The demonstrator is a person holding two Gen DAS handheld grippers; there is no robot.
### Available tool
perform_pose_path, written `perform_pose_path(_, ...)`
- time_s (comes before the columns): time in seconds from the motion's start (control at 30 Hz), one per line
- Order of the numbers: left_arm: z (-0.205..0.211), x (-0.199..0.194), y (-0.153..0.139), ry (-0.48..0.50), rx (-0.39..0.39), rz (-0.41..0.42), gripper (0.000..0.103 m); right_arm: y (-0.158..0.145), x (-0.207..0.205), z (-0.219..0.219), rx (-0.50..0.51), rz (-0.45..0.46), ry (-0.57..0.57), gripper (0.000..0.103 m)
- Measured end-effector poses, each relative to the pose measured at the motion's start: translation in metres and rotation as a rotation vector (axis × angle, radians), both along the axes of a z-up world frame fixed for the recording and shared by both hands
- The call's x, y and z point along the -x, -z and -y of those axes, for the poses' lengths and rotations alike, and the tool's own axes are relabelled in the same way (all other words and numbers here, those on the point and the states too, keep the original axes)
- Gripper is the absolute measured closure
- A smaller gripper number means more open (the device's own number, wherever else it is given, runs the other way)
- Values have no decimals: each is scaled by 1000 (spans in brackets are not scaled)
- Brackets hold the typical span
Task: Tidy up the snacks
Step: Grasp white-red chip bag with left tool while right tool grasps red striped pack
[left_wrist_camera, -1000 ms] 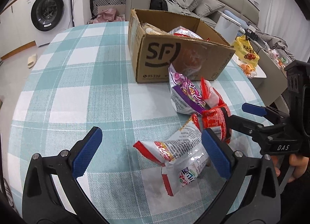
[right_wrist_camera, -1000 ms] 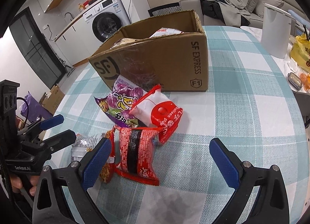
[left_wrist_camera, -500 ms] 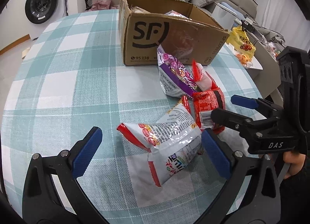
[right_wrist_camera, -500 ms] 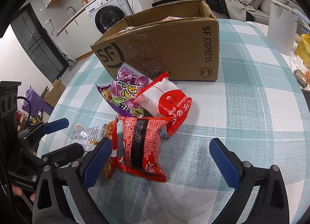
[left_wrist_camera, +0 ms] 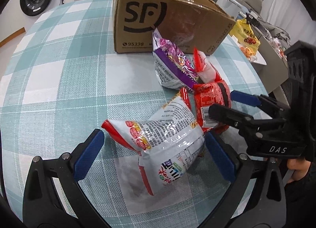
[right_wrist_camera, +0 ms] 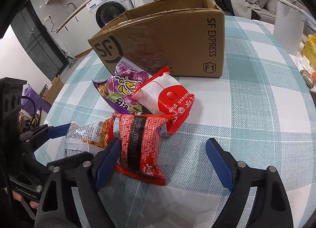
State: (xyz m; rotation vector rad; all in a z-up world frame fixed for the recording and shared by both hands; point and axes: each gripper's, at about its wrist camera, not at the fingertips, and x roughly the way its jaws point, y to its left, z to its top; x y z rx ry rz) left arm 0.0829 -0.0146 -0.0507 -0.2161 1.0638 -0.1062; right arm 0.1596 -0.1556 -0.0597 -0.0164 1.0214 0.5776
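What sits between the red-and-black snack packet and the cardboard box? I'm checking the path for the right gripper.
In the right wrist view, the purple packet and the red-and-white packet lie between the red-and-black packet and the cardboard box.

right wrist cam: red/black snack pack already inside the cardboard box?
No. The red-and-black packet lies on the checked tablecloth in front of the cardboard box, between the right gripper's open jaws.

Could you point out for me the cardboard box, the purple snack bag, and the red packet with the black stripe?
cardboard box (right_wrist_camera: pixel 177 46): right wrist view, on its taped front wall.
purple snack bag (left_wrist_camera: pixel 173 64): left wrist view, on its purple side.
red packet with the black stripe (right_wrist_camera: pixel 138 141): right wrist view, mid-face, near the stripe.
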Motion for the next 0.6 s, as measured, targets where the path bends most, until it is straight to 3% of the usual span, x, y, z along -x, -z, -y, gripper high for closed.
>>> perform_pose_path(0.37,-11,-1,9,2,-21,-34,1,0,2,5,20,17,-7,15)
perform_pose_path(0.6,-12,-6,10,-12,-35,-29,1,2,6,-7,36,25,-46,25)
